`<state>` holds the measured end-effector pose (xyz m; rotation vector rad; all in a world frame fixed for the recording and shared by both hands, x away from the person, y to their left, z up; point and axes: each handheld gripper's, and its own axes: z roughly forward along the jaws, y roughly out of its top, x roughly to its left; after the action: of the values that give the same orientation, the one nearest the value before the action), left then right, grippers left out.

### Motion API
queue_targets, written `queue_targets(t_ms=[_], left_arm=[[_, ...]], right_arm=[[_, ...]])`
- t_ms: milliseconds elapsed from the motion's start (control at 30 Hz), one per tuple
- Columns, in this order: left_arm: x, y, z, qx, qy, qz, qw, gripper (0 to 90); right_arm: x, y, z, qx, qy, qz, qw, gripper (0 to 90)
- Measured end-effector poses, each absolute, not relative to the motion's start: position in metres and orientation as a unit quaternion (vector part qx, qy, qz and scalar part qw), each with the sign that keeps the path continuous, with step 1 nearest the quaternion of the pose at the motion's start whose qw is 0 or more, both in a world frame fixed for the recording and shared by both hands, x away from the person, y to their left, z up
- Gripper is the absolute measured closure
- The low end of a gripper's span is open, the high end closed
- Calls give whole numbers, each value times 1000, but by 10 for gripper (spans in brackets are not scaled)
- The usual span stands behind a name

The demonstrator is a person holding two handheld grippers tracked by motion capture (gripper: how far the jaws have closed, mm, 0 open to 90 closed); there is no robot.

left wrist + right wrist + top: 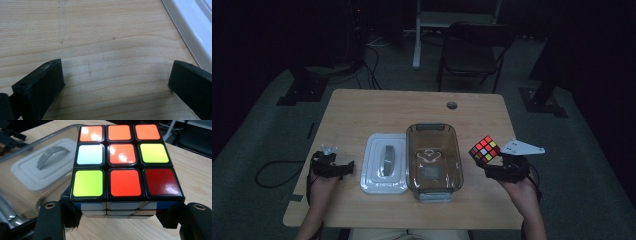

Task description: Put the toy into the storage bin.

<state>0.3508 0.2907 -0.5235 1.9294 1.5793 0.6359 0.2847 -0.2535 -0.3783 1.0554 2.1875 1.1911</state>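
Observation:
A scrambled puzzle cube [484,149] with orange, red, yellow and white stickers hangs above the table's right side, and my right gripper [497,165] is shut on it. In the right gripper view the cube [122,162] sits between the two black jaws, its top face toward the camera. At the left, my left gripper [343,167] rests low on the wood with its jaws wide open; nothing but bare tabletop [107,45] lies between the jaws in the left gripper view.
A clear plastic box [433,156] stands open at the table's middle, left of the cube. Its white lid [384,162] with a grey handle lies flat beside it, and the lid's edge [190,32] runs close to my left gripper. A chair [474,50] stands beyond the table.

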Motion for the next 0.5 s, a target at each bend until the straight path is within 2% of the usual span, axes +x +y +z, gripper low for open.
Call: queue_targets(t_ms=[500], left_arm=[[351, 291, -524, 719, 589, 238, 281, 6]], right_arm=[[297, -213, -368, 286, 850, 406, 174, 337]])
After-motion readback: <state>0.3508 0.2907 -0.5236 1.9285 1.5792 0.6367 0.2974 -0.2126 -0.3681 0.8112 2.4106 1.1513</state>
